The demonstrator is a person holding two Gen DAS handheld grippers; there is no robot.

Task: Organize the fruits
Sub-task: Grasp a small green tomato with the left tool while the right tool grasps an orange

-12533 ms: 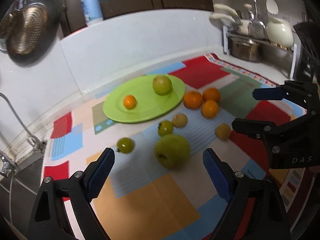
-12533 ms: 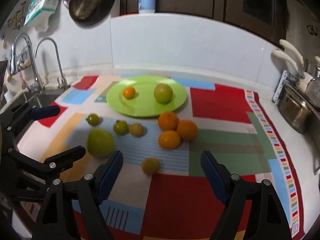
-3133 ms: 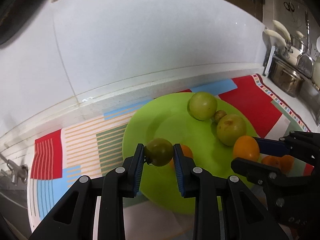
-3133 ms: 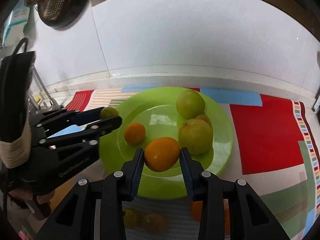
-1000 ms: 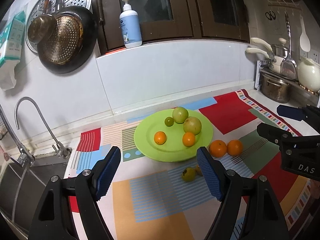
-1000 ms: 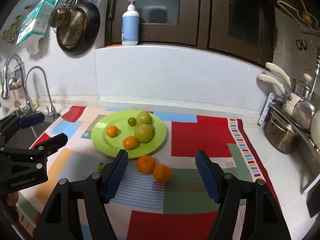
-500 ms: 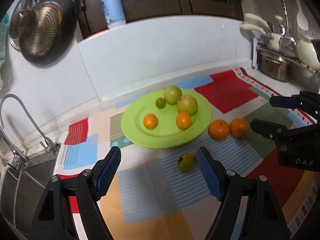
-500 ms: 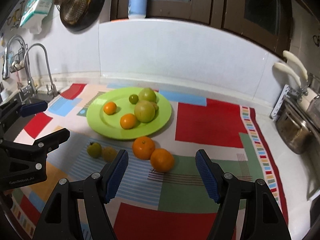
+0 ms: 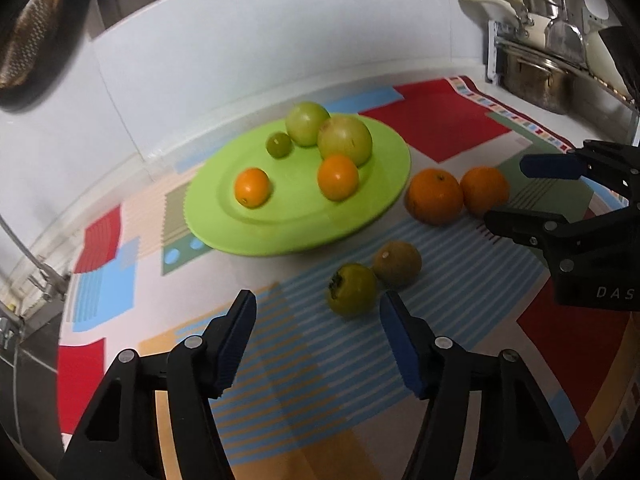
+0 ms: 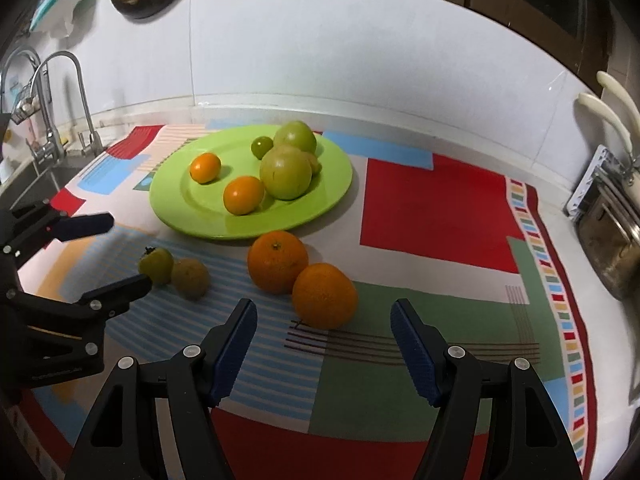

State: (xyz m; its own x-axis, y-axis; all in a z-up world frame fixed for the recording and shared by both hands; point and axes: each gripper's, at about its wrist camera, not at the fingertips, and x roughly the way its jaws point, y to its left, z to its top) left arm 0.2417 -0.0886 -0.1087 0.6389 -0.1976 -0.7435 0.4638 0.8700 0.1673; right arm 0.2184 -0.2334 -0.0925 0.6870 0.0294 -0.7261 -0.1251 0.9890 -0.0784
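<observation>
A green plate (image 9: 304, 224) (image 10: 336, 188) holds two small oranges, two big green fruits and a small green one. On the patterned mat in front of it lie a green persimmon-like fruit (image 9: 351, 289) (image 10: 157, 265), a brownish fruit (image 9: 397, 263) (image 10: 191, 279) and two oranges (image 9: 434, 197) (image 10: 324, 295). My left gripper (image 9: 320, 344) is open and empty, just short of the green fruit. My right gripper (image 10: 322, 350) is open and empty, just short of the nearer orange.
A sink and taps (image 10: 60, 92) lie at the left. A metal pot and utensil rack (image 9: 532, 72) stand at the right. A white backsplash wall (image 10: 320, 60) runs behind the plate. Each gripper shows in the other's view.
Both grippers have moved down and closer to the loose fruits on the mat. The fruits have not moved.
</observation>
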